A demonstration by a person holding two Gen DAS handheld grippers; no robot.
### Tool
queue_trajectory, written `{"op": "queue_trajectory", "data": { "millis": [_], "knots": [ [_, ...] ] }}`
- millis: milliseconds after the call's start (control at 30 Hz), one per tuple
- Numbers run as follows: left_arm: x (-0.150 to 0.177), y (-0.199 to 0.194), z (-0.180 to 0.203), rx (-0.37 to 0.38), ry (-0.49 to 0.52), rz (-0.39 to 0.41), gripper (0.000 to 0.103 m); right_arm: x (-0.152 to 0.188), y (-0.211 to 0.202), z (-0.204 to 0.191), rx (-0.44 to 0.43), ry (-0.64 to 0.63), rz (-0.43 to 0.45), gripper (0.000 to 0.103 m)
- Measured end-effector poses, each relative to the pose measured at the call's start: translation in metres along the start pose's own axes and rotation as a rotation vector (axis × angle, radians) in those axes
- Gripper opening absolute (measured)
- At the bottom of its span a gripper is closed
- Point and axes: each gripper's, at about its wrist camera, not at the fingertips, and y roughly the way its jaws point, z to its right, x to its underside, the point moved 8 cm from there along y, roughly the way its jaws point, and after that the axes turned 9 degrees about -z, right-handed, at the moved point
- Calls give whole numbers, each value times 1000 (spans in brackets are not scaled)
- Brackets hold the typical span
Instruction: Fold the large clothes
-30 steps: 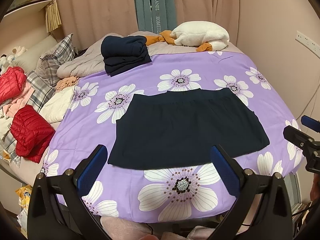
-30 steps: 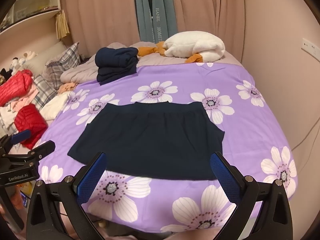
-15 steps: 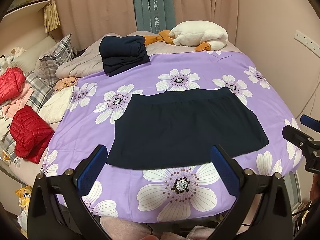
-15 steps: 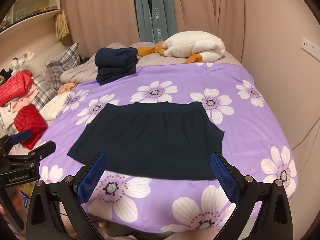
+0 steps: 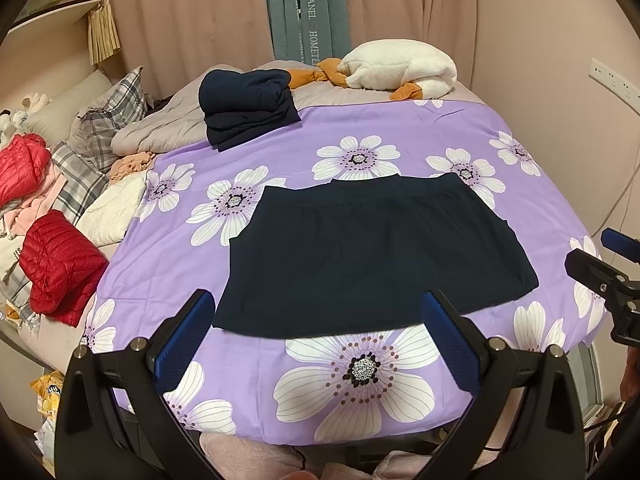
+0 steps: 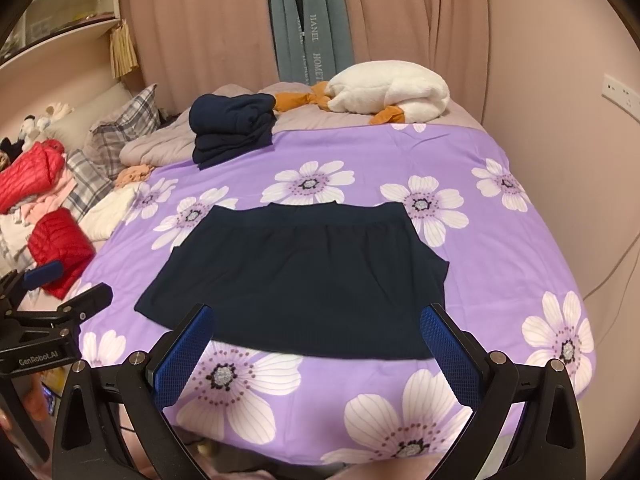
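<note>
A dark navy garment (image 5: 372, 252) (image 6: 304, 280) lies flat on the purple flowered bedspread (image 5: 360, 140) (image 6: 500, 280), its gathered band toward the far side. My left gripper (image 5: 316, 332) hovers open over the bed's near edge, just short of the garment's front hem, holding nothing. My right gripper (image 6: 316, 344) is also open and empty, its blue pads straddling the front hem from above. In each wrist view the other gripper shows at the frame's side, its jaws apart (image 5: 612, 264) (image 6: 60, 292).
A folded stack of navy clothes (image 5: 246, 104) sits at the far left of the spread. A white plush blanket (image 5: 400, 68) and orange cloth lie by the curtains. Red jackets (image 5: 56, 268), plaid pillows and loose clothes crowd the left side. A wall stands close on the right.
Both grippers have drifted only slightly; the view shifted a touch. The garment has not moved and both grippers stay open.
</note>
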Motion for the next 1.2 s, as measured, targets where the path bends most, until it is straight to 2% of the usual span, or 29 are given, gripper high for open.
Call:
{"op": "queue_trajectory", "data": {
  "millis": [1200],
  "knots": [
    [5, 6, -4, 4, -2, -10, 103, 0, 0, -3, 0, -3, -1, 102]
  ]
}}
